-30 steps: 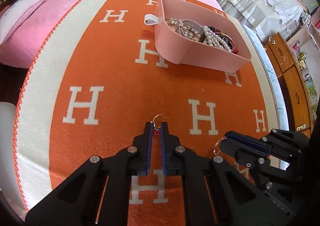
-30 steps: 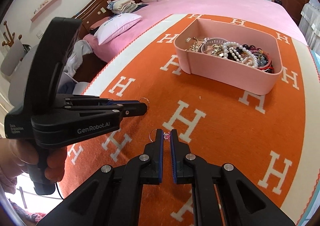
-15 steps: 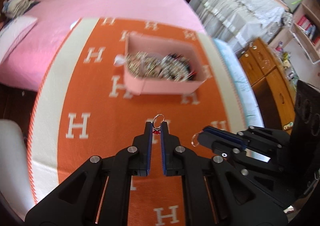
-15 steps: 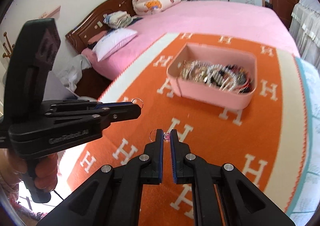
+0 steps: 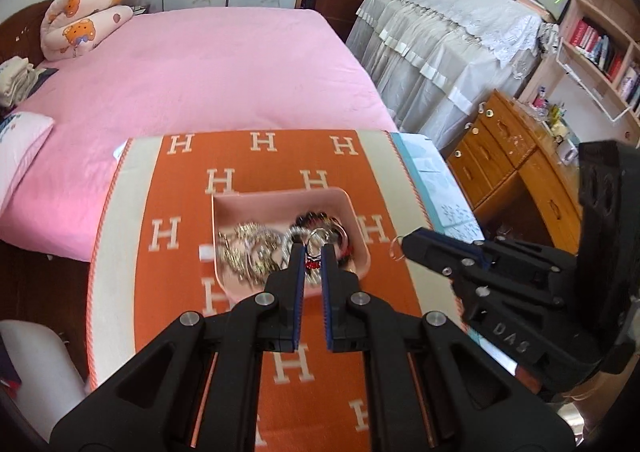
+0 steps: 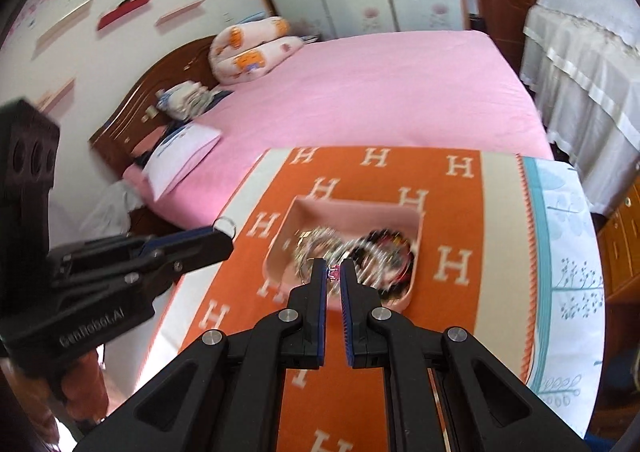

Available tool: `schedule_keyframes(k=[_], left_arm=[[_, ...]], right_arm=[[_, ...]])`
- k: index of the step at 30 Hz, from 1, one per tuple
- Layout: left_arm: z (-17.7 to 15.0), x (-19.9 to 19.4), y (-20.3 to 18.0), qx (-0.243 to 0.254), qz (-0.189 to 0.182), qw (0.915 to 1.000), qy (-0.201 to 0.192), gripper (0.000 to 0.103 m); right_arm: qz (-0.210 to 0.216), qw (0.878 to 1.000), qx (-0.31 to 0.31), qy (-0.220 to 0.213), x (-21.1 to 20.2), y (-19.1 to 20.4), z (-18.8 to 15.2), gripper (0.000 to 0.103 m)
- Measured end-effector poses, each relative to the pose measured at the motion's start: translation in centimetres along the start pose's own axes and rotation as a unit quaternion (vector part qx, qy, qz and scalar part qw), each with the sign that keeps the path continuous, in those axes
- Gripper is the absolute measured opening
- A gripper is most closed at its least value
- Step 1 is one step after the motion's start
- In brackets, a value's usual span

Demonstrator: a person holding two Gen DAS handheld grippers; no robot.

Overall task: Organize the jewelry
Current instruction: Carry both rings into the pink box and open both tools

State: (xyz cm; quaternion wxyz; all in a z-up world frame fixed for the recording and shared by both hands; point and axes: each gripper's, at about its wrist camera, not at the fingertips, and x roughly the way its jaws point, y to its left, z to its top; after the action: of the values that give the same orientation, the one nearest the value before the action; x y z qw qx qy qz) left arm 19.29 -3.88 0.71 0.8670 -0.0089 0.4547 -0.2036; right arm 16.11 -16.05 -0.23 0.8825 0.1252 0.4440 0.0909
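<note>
1. The left tool (image 5: 312,252) is pressed nearly together, pinching a hoop earring with a red charm (image 5: 313,258) at its tips; the ring pokes out past the tips.
2. The right tool (image 6: 333,267) is likewise pinched almost closed on a hoop earring with a pink charm (image 6: 334,272).
3. Both tools hang above the orange blanket (image 5: 180,212) patterned with white H letters, which lies over the near part of the pink bed (image 5: 200,72).
4. The pink tray (image 5: 280,198) of jewelry sits on the blanket, straight beyond both tools' tips.
5. From the left wrist view the right tool shows at the right with its hoop at the tip; from the right wrist view the left tool shows at the left.
6. The tray's contents are motion-blurred: a gold tangle on the left and dark beads on the right can be made out, single pieces cannot.
7. Each tool's fingers cover the tray's near wall.
</note>
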Motion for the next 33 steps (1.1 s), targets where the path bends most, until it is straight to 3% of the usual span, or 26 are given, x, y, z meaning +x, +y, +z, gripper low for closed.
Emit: schedule_keyframes(k=[7, 14, 16, 18, 21, 24, 33], left_arm=[[3.2, 6.3, 2.2, 0.013, 0.024, 0.9993, 0.024, 0.006], [2.6, 12.2, 4.0, 0.019, 0.042, 0.9969, 0.063, 0.006], [2.2, 13.4, 4.3, 0.016, 0.043, 0.9959, 0.078, 0.015], [1.9, 14.3, 4.9, 0.004, 0.040, 0.9955, 0.086, 0.050], [1.8, 14.6, 6.0, -0.024, 0.031, 0.9958, 0.082, 0.064], [1.8, 14.5, 6.5, -0.032, 0.030, 0.9960, 0.078, 0.068], [1.7, 11.7, 5.7, -0.044, 0.025, 0.9973, 0.053, 0.068]], right_arm=[[-0.021, 1.000, 0.014, 0.018, 4.9, -1.7, 4.2, 0.007], [-0.051, 0.997, 0.015, 0.057, 11.9, -2.6, 4.4, 0.007], [-0.061, 0.996, 0.014, 0.070, 13.4, -2.8, 4.1, 0.011], [-0.067, 0.995, 0.012, 0.077, 14.3, -2.9, 3.8, 0.019], [-0.075, 0.994, 0.015, 0.071, 14.9, -3.4, 3.4, 0.024], [-0.073, 0.995, 0.022, 0.072, 15.1, -3.8, 3.2, 0.024], [-0.076, 0.995, 0.020, 0.062, 12.7, -3.3, 3.0, 0.024]])
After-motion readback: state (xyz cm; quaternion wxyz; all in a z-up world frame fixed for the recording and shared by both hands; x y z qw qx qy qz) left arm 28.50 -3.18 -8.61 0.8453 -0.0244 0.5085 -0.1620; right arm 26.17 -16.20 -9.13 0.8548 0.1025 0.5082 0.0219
